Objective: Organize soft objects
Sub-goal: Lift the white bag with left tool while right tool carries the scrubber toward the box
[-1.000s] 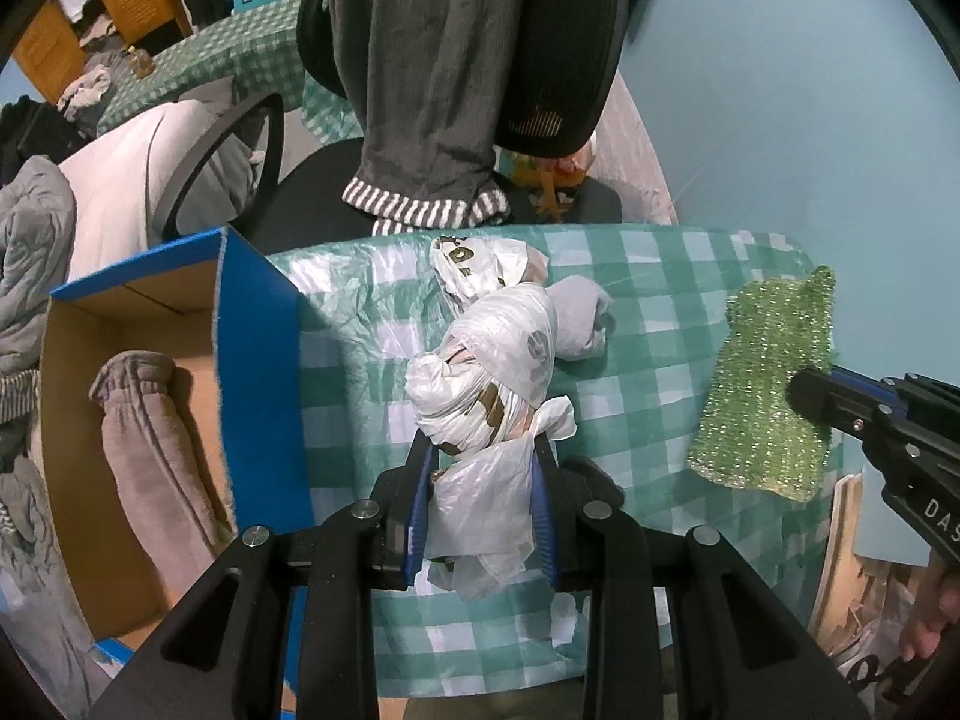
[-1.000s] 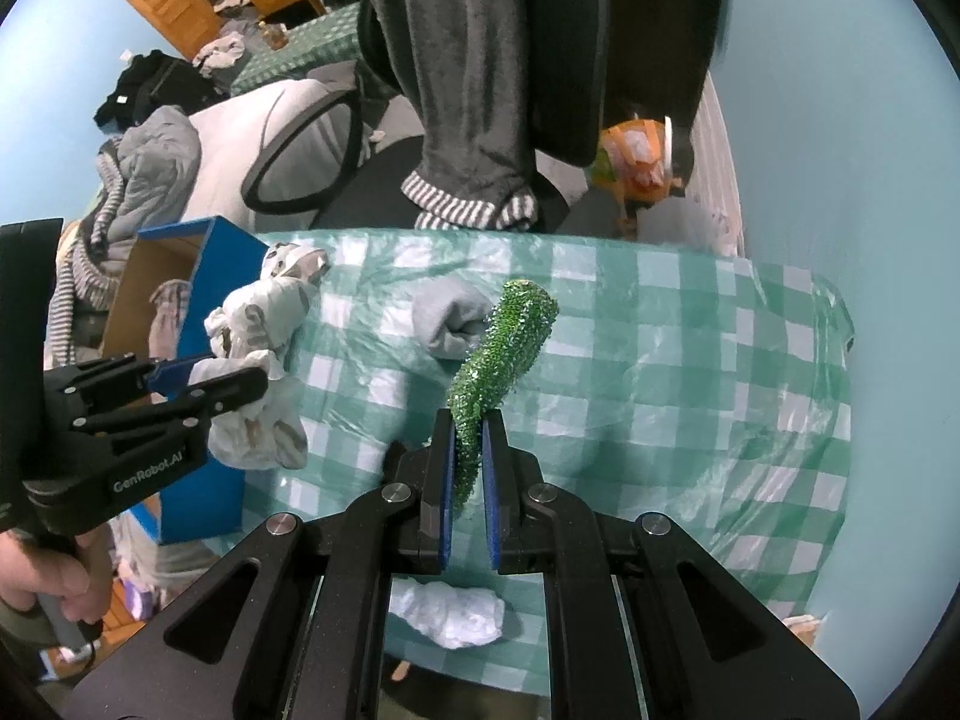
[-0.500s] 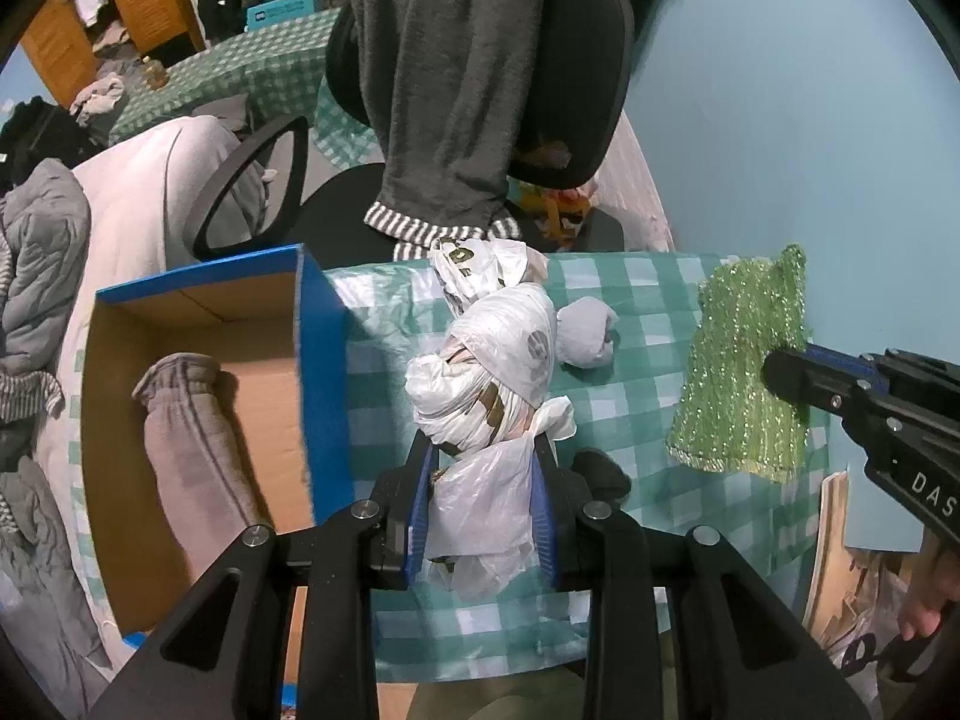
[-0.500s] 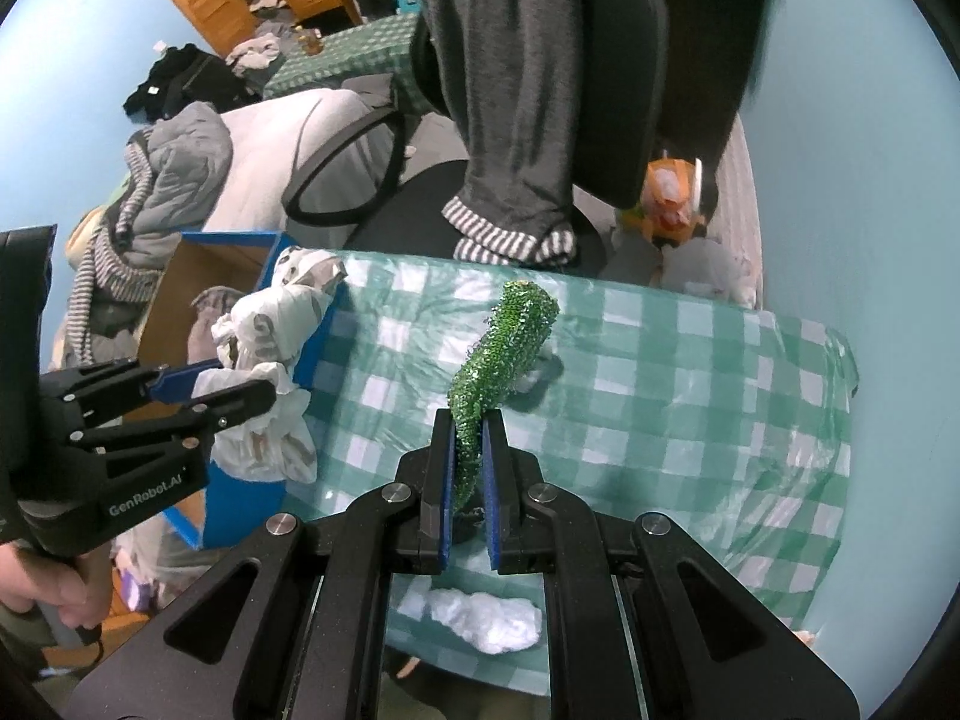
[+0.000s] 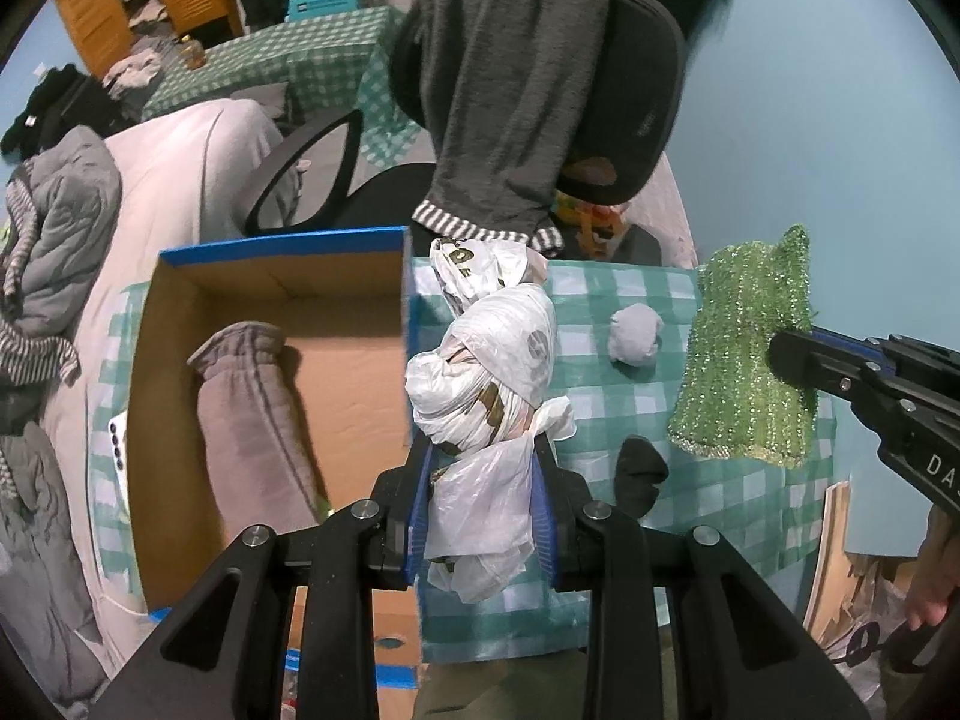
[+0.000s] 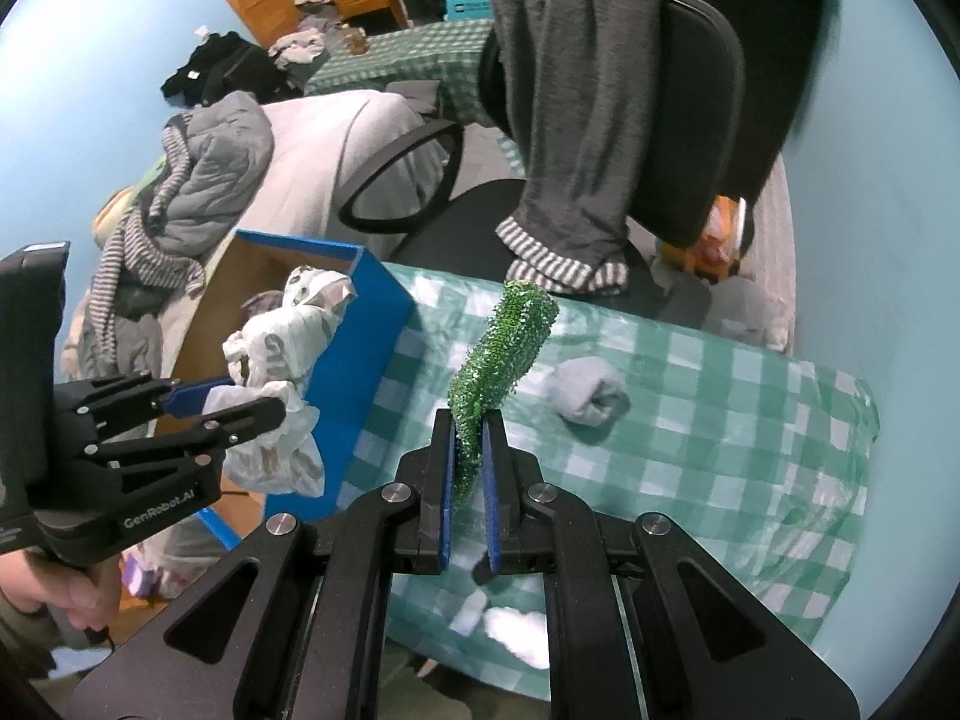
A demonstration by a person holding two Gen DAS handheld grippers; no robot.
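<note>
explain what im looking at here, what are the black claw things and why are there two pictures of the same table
The black claws are two hand-held grippers; a person squeezes one in each hand, and no robot is involved. Each gripper carries a wide-angle camera looking along its two fingers, so you get one picture per hand.

In the left-hand picture, the left gripper is shut on a knotted bundle of white plastic bags, held near the edge of an open blue cardboard box. A rolled grey garment already lies inside that box.

In the right-hand picture, the right gripper is shut on a sparkly green cloth, lifted above the table.

Each view also catches the other gripper at its side.

On the green checked tablecloth a balled grey sock sits alone. An office chair draped with a dark sweater stands behind.
</note>
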